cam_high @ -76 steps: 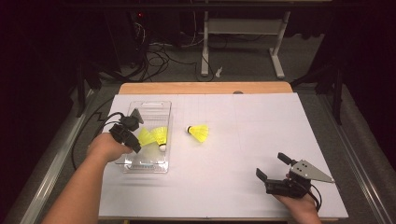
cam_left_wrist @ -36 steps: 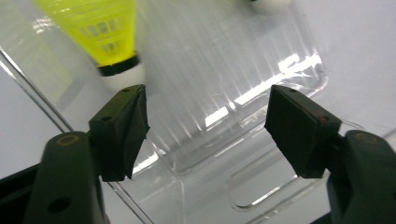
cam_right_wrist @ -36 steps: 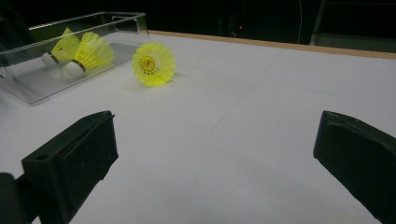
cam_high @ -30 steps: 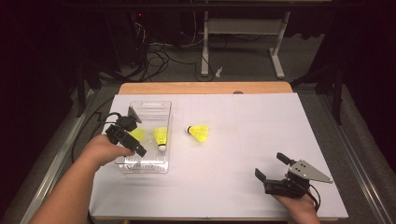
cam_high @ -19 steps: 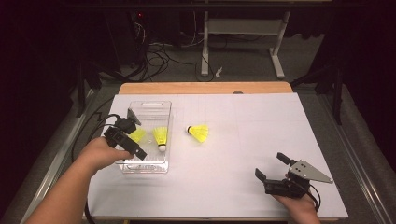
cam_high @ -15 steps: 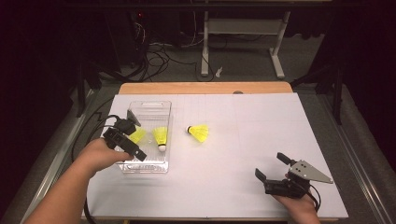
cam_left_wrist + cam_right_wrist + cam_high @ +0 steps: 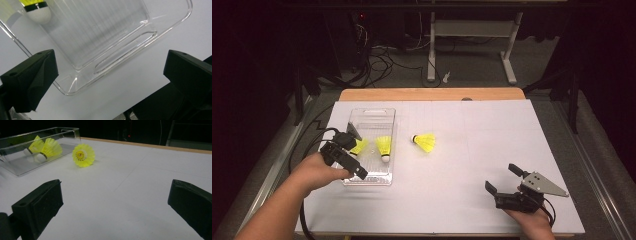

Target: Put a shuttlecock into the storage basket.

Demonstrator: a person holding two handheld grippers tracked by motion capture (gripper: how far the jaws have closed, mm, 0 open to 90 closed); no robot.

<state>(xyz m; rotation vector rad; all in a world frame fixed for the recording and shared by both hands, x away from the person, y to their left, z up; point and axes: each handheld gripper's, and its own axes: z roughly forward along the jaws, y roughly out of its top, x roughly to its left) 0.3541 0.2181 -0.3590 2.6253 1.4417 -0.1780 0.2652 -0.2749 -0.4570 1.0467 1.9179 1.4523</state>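
A clear plastic tray point(image 7: 371, 120) lies at the table's left and holds two yellow shuttlecocks point(image 7: 383, 146) point(image 7: 360, 147). A third shuttlecock point(image 7: 425, 142) lies on the white table just right of the tray. My left gripper point(image 7: 356, 153) hovers over the tray's near left corner. Its jaws have just been opening and stand wide with nothing gripped. In the left gripper view the tray's end point(image 7: 112, 32) and one white cork point(image 7: 39, 13) lie beyond the left gripper point(image 7: 110, 60). My right gripper point(image 7: 502, 179) rests open near the front right edge, empty.
In the right gripper view, between the jaws of the right gripper point(image 7: 115, 190), the loose shuttlecock point(image 7: 83, 155) lies far off beside the tray point(image 7: 50, 130). A wooden strip point(image 7: 432, 94) edges the table's far side. Cables and a metal stand point(image 7: 472, 45) are on the floor beyond.
My left gripper has let go of a shuttlecock in the tray, opened its jaws and drawn back to the left and toward the near edge. The right gripper has stayed still.
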